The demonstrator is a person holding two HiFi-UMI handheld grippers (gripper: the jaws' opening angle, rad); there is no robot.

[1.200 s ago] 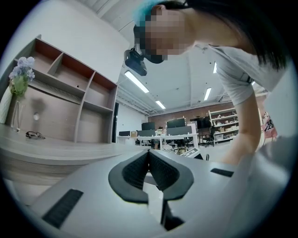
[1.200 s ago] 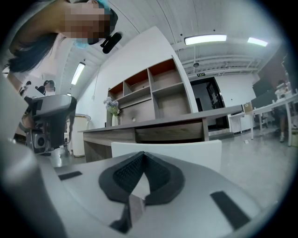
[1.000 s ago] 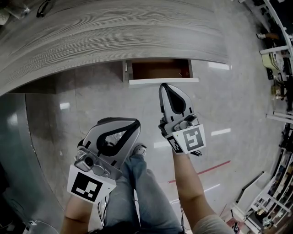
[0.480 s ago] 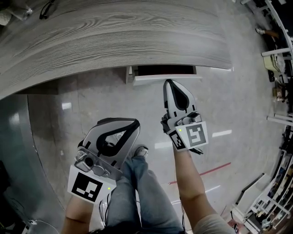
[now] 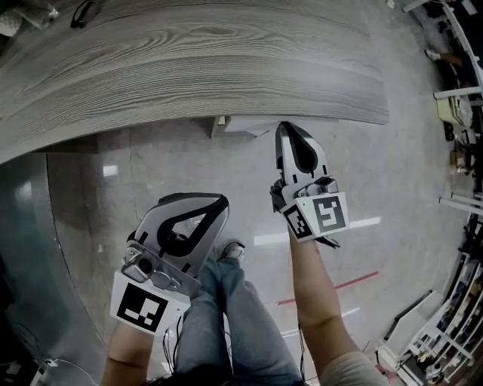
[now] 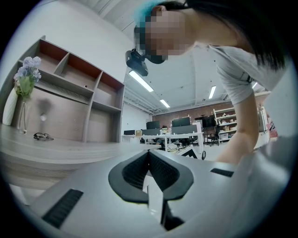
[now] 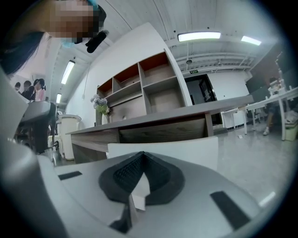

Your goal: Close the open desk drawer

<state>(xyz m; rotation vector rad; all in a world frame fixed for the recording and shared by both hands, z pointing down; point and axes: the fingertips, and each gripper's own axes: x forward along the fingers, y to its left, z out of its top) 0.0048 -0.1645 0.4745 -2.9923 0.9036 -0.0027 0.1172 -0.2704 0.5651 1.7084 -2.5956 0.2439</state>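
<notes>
The white drawer front shows only as a narrow strip under the edge of the grey wood-grain desk top; none of the drawer's inside is visible. My right gripper is shut, and its tip is against the right part of that front. In the right gripper view the white drawer front stands just beyond the closed fingertips, under the desk. My left gripper hangs shut lower left, well away from the desk, holding nothing. Its jaws also meet in the left gripper view.
A pair of glasses lies on the far desk top. A vase of flowers and a shelf unit stand behind the desk. The person's leg and shoe are below. Racks line the right side of the floor.
The drawer has slid in under the desk, from showing its brown inside to only a white strip. My right gripper moved forward with it. The left gripper stayed put.
</notes>
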